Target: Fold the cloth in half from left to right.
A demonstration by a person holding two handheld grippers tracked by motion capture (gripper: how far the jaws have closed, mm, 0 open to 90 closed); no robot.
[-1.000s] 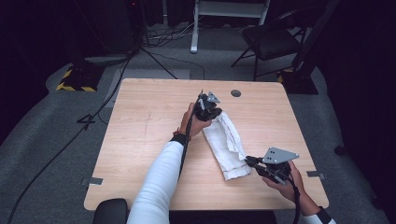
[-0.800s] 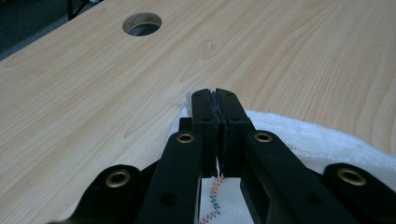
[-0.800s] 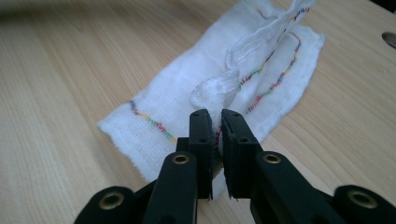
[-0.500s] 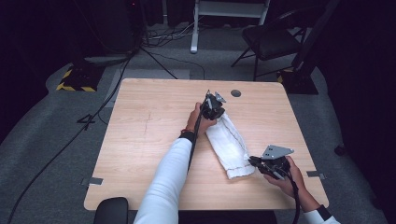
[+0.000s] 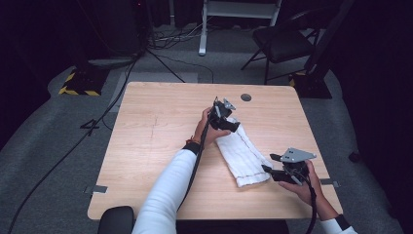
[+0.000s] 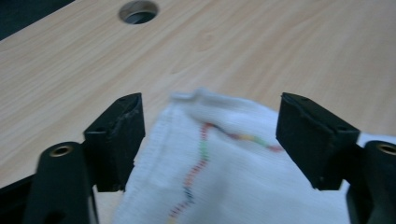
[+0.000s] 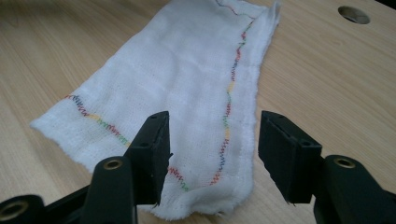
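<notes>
1. The folded white cloth (image 5: 242, 157) lies flat on the wooden worktop (image 5: 151, 146) as a long narrow strip. Its long axis runs on a diagonal, from the far end near the middle of the worktop to the near end at the person's right.

2. The left gripper (image 5: 228, 119) sits at the far end of the strip. In the left gripper view its fingers (image 6: 119, 140) stand wide apart. They have just been opening, and the cloth's far edge (image 6: 205, 135) lies loose between them, not pinched.

3. The right gripper (image 5: 272, 163) sits at the near end, just off the cloth's near right corner. Its fingers (image 7: 152, 154) are part open and have also just been opening. The near hem, with its coloured zigzag stitching (image 7: 227, 112), lies in the gap between them and is not pressed.

4. So each hand has one end of the long axis. The strip stretches away from the right fingers toward the round cable hole (image 7: 353, 14) at the far edge of the worktop, and it runs back from the left fingers toward the person.

5. Judgement: neither gripper holds anything now. A further fold end to end would turn on this axis. The near end lies straight ahead of the right fingers and the far end under the left ones, so either hand could take its own end without crossing.
</notes>
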